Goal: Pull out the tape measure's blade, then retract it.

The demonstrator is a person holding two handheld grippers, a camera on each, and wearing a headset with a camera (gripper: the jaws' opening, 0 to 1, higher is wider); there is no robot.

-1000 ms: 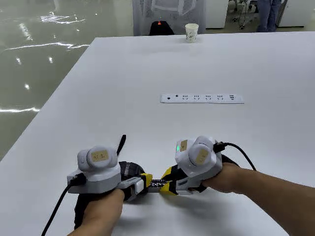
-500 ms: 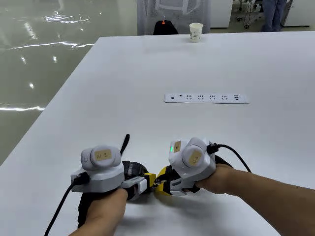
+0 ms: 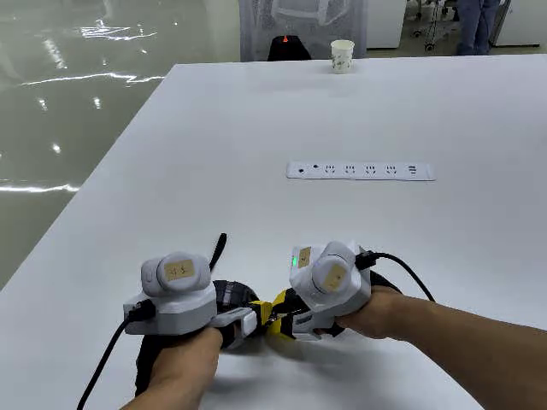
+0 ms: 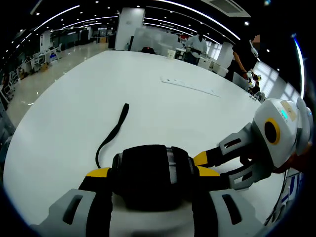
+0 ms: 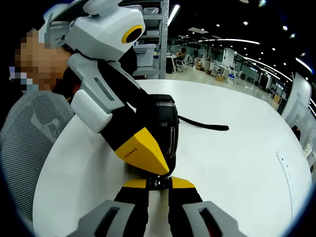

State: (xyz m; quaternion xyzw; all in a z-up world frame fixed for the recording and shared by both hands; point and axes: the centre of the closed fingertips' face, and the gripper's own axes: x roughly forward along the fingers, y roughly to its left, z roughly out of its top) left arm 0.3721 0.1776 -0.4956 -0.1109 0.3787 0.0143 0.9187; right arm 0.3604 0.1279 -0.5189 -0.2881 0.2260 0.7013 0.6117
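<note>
Since the chunky black round tape measure (image 4: 148, 165) at bottom centre looks rigid, my left gripper (image 3: 249, 318) clamps its sides; right gripper (image 5: 159, 185) pinches the thin blade tip (image 5: 158, 180), likely springy and slippery.

tape measure (image 3: 231, 297): table (image 3: 214, 154) near edge, between left gripper (image 4: 150, 172) and right gripper (image 5: 158, 183) | strap (image 3: 219, 248): just behind | power strip (image 3: 360, 171): mid-table | paper cup (image 3: 342, 55): far edge

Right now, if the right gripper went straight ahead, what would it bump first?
Probably the black tape measure, just ahead, held by the left gripper. The right gripper pinches its blade tip.
</note>
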